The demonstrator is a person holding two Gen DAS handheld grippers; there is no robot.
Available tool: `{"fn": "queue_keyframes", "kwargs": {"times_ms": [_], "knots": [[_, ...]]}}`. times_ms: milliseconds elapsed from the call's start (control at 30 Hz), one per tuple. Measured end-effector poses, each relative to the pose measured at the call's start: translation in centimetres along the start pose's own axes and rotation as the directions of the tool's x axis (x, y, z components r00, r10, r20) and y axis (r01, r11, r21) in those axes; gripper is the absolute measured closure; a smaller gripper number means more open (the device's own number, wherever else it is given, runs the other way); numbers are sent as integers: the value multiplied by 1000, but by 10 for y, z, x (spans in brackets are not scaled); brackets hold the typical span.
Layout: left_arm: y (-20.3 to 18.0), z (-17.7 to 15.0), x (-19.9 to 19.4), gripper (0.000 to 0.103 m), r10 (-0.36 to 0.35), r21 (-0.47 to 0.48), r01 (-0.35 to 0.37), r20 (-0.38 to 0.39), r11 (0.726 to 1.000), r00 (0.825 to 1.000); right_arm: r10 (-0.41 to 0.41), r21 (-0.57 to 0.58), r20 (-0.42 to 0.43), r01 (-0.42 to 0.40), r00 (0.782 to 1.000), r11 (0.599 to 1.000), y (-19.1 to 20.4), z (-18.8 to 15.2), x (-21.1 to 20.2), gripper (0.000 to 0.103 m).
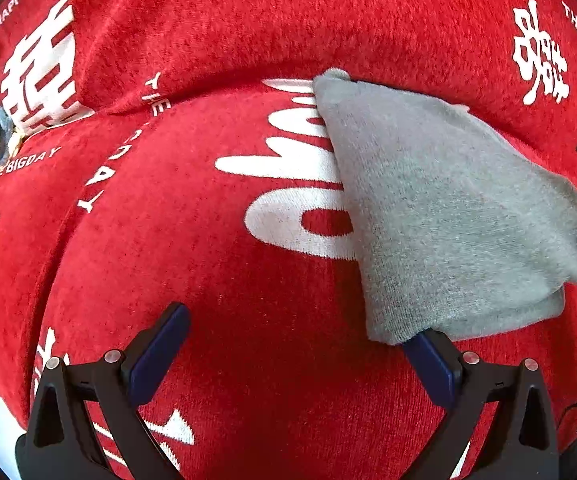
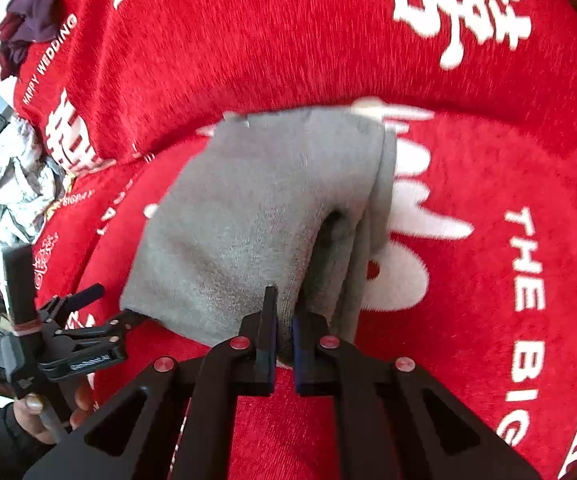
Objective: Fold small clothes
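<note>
1. Grey knit, a small garment [image 2: 256,216], is lying partly folded on the red printed cover [image 1: 248,340], its layers doubled along the right edge.
2. The right gripper [image 2: 284,336] is clenching the garment's near edge between its pads.
3. The left gripper [image 1: 300,336] is spread wide, one finger tucked just under the cloth's corner, gripping nothing.
4. The fold seems midway; next the held edge probably needs carrying across and laying flat.
5. Other clothes [image 2: 16,176] are waiting at the far left.

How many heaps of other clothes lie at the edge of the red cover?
2. A pale grey-white heap lies at the left edge of the red cover, and a dark purple heap lies farther back in the upper left corner. More may be hidden outside the views.
</note>
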State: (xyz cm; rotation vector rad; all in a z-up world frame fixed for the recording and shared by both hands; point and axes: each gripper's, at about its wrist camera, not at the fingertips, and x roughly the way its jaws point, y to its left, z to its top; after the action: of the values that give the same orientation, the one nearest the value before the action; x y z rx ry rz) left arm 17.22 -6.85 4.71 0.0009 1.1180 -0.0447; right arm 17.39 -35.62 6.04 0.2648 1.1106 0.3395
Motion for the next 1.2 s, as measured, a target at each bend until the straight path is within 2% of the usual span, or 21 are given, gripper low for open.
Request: {"fn": "queue_keyframes", "kwargs": {"times_ms": [67,200,333,433,533,567,600,667,700,800,867,900,933,967,1000,1067,1133,1200], "knots": [[2,-2,1,0,-1,-10,1,-6,1000,1000,-21,-1,5,21,1000,1000,-4,-3,-2,98],[0,-9,15,0,26,5,-26,-58,1000,998,-43,26,-91,45,995,999,-16,-20,30,98],[5,-10,10,0,32,12,-31,-52,999,998,-42,5,-90,43,995,999,-10,-24,34,98],[10,-11,5,0,25,5,-25,-58,1000,998,0,17,-104,2,995,1000,-12,-19,27,95],[8,-12,-5,0,17,16,-17,-40,1000,999,21,37,-55,-19,998,999,-16,-11,12,85],[6,-12,-8,0,18,25,-18,-30,1000,999,19,44,-32,-17,999,999,-17,-8,8,78],[4,-12,-10,0,17,33,-16,-24,999,1000,15,57,-20,-14,1000,998,-18,-5,7,62],[0,-10,-11,0,13,47,-12,-24,999,1000,22,79,-4,-22,1000,997,-19,2,7,44],[-2,-9,-10,0,17,49,-16,-24,999,1000,25,83,3,-25,1000,996,-18,6,9,44],[-6,-7,-3,0,19,52,-17,-39,999,999,38,124,-1,-38,999,992,-17,19,23,44],[-8,-6,3,0,25,51,-22,-52,998,998,75,177,-13,-71,997,982,-20,25,38,44],[-8,-5,5,0,28,47,-25,-57,999,998,96,208,-27,-89,995,974,-24,26,47,49],[-8,-5,6,0,30,43,-28,-60,999,998,113,235,-58,-96,992,967,-26,27,58,65],[-6,-4,6,0,33,37,-31,-61,999,998,103,240,-90,-79,991,968,-27,27,66,97],[-3,-4,5,0,32,27,-31,-58,999,998,87,244,-88,-63,992,968,-29,27,65,97],[1,-3,2,0,16,12,-15,-58,1000,998,55,219,-12,-51,998,974,-28,27,47,97],[3,-4,3,0,5,17,-4,-60,1000,998,29,206,26,-34,999,978,-31,25,33,98],[-2,-6,12,0,22,41,-18,-86,999,996,-5,202,-15,8,1000,979,-39,20,41,98]]}}
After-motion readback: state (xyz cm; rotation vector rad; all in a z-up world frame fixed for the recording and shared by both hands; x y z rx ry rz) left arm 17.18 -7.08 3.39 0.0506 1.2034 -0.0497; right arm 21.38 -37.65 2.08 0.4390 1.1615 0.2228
